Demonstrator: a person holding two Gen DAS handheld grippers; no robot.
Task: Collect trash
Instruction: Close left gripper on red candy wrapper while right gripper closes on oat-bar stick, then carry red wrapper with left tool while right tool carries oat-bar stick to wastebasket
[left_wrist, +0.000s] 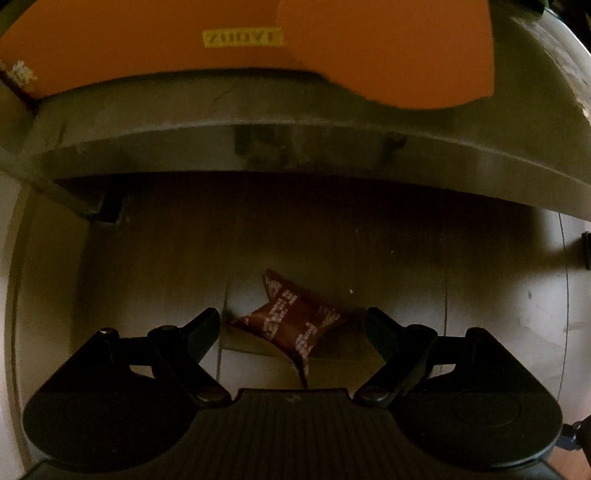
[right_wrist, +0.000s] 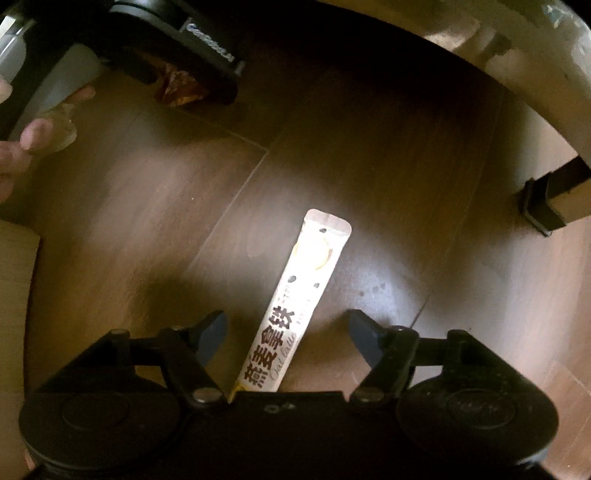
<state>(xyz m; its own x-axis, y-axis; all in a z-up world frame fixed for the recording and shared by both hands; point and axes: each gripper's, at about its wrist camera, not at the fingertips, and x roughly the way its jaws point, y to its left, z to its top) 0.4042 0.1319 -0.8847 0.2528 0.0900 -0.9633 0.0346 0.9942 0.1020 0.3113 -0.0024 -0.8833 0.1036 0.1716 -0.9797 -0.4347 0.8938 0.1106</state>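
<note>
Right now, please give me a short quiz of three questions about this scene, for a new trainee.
1. True or false: the right tool already presses the white sachet.
2. What lies between the fingers of the left tool? A) brown wrapper B) bottle C) spoon
3. Both pieces of trash lie on the ____ floor.

Key: 1 false, a gap shows on each side; 2 A; 3 wooden.

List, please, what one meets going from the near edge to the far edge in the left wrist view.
Left gripper, jaws apart → crumpled brown wrapper on the floor between the fingertips → grey shelf edge → orange surface with a yellow label.
</note>
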